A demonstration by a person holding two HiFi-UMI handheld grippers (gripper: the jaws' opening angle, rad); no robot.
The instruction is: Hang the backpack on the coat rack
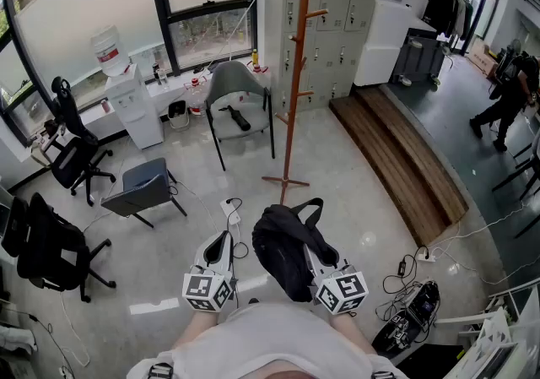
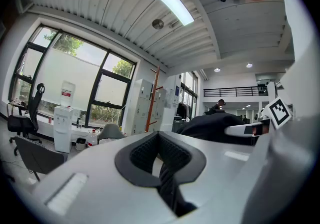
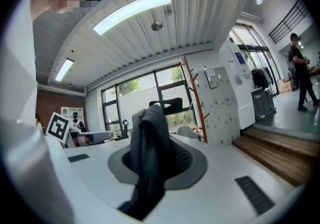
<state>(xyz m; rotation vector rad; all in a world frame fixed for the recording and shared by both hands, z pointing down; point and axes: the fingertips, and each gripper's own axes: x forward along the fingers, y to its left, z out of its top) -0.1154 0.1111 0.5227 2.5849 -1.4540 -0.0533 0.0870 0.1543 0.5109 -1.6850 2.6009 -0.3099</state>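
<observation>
Looking steeply down over a pale tiled floor (image 1: 354, 200), the person holds a gripper in each hand. The right gripper (image 1: 321, 263) has its jaws clamped on a fold of dark strap, seen bunched between the pads in the right gripper view (image 3: 152, 150). The black backpack (image 1: 285, 257) hangs from that grip in front of the person, its loop handle toward the coat rack (image 1: 292, 73). The left gripper (image 1: 221, 244) sits just left of the bag, apart from it, jaws drawn almost together with nothing between them. The orange-brown rack stands upright beyond the bag, off the left edge of a long wooden step (image 1: 396, 158), nearer that step's far left corner.
</observation>
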